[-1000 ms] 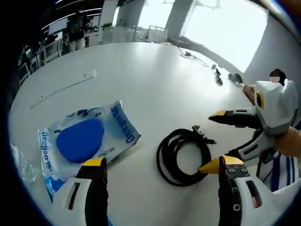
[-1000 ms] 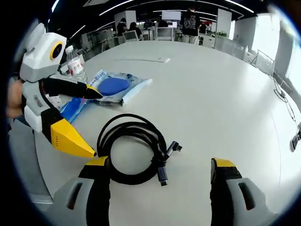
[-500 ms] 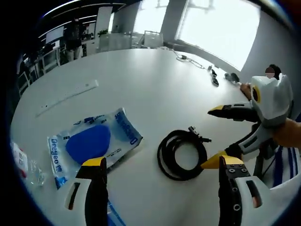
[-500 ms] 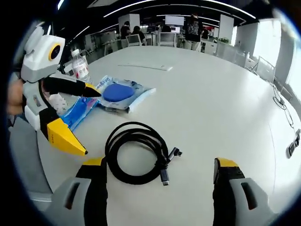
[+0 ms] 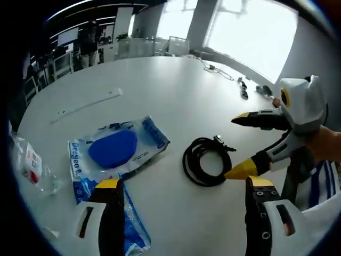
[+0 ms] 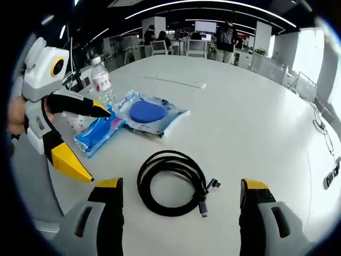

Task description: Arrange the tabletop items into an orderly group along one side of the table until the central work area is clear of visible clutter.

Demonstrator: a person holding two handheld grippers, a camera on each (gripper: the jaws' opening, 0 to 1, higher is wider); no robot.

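In the left gripper view the left gripper (image 5: 181, 186) hangs above the white table (image 5: 160, 85) with its yellow-tipped jaws spread wide and nothing between them. Ahead of it, slightly toward its right jaw, lies the coiled black cable (image 5: 206, 161), its plug ends pointing away. Ahead of its left jaw sits the clear packet with the blue pad (image 5: 116, 148), and a second blue packet (image 5: 114, 213) lies just under that jaw, touching the first. Further out on the left-jaw side a water bottle (image 5: 33, 166) stands near the table edge, and a long white strip (image 5: 88, 104) lies well beyond the packets. The right gripper (image 5: 245, 146) enters from the right, held in a hand (image 5: 325, 146), its jaws also spread, the lower tip close beside the cable coil. In the right gripper view the right gripper (image 6: 178, 186) hovers open above the cable (image 6: 173, 181), which lies between and just ahead of its jaws, apart from both.
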